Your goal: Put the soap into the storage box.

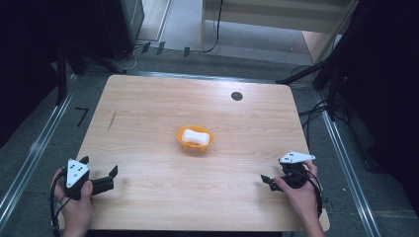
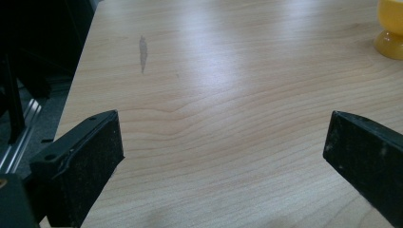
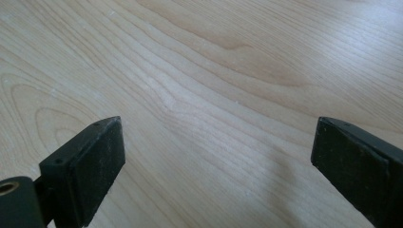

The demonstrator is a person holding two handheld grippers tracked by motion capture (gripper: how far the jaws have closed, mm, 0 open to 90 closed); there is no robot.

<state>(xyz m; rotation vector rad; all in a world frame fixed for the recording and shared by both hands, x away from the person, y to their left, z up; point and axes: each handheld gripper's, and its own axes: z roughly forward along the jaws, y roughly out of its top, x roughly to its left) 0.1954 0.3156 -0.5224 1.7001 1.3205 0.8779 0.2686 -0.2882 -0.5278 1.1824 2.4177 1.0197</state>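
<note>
Orange bowl (image 1: 195, 139) sits mid-table (image 1: 148, 113), well apart from both claws.

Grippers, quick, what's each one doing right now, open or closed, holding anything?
Left gripper: open, holding nothing, over the table.
Right gripper: open, holding nothing.

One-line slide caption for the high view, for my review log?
Two open hand-held grippers, left and right, rest at the near corners of a wooden table; a small orange bowl holding a white block sits mid-table.
</note>
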